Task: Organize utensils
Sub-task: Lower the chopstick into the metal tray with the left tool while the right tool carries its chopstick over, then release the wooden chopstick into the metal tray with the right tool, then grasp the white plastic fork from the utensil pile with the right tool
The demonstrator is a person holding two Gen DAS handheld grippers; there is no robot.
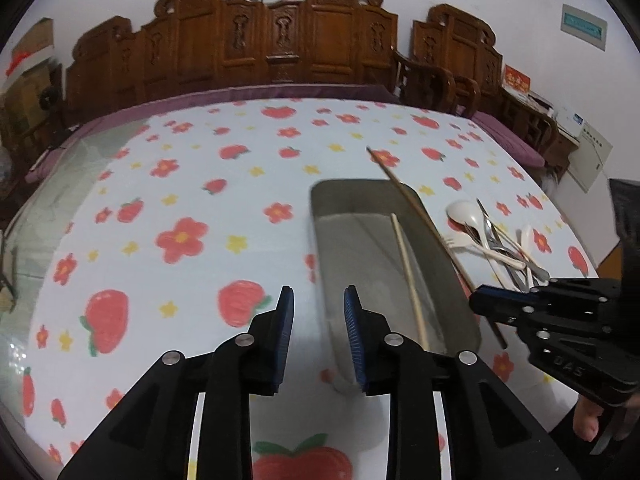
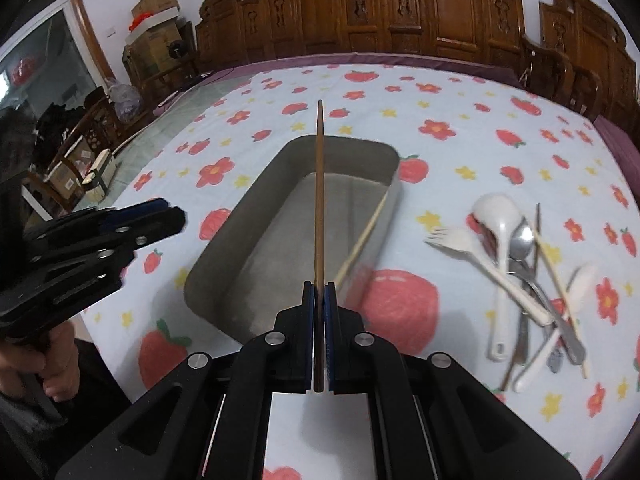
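Note:
A grey metal tray [image 1: 460,300] [image 2: 224,256] sits on the flowered tablecloth. A pale wooden chopstick [image 1: 408,276] [image 2: 362,236] lies inside it. My right gripper [image 2: 319,292] [image 1: 476,300] is shut on a dark brown chopstick [image 2: 319,184] [image 1: 404,188] and holds it above the tray, pointing away. My left gripper [image 1: 318,300] [image 2: 172,212] is open and empty, just left of the tray's near end. A pile of utensils [image 2: 524,280] [image 1: 496,240] lies right of the tray: white spoons, a white fork, metal spoons, chopsticks.
The tablecloth [image 1: 180,220] covers a large table with a purple edge [image 1: 280,92]. Carved wooden chairs [image 1: 280,32] stand along the far side. Boxes and clutter [image 2: 88,160] stand on the floor at the left.

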